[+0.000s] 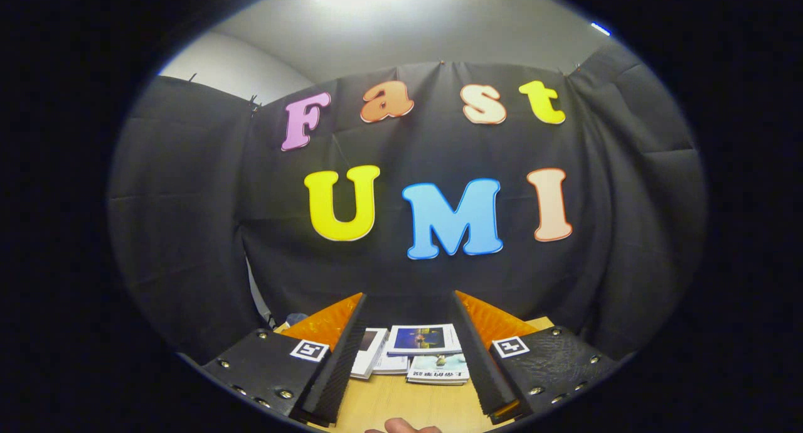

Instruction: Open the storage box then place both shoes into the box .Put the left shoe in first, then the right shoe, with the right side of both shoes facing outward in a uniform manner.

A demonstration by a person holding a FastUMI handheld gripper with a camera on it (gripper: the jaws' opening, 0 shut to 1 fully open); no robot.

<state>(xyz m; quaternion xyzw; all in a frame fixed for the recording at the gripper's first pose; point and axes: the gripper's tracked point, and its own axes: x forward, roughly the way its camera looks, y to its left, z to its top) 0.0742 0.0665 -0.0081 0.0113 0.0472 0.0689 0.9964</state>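
Note:
My gripper (408, 307) is open, raised and pointing at the booth's black cloth wall, with nothing between its fingers (342, 351). Below, seen through the gap between the fingers, lies a wooden table (401, 401). A small pile of booklets (419, 351) rests on it.
The black cloth wall (401, 270) stands close behind the table's far edge and wraps round both sides. A person's fingertip (401, 427) shows at the near edge of the table, below the fingers. A small blue object (295, 318) lies at the table's far left corner.

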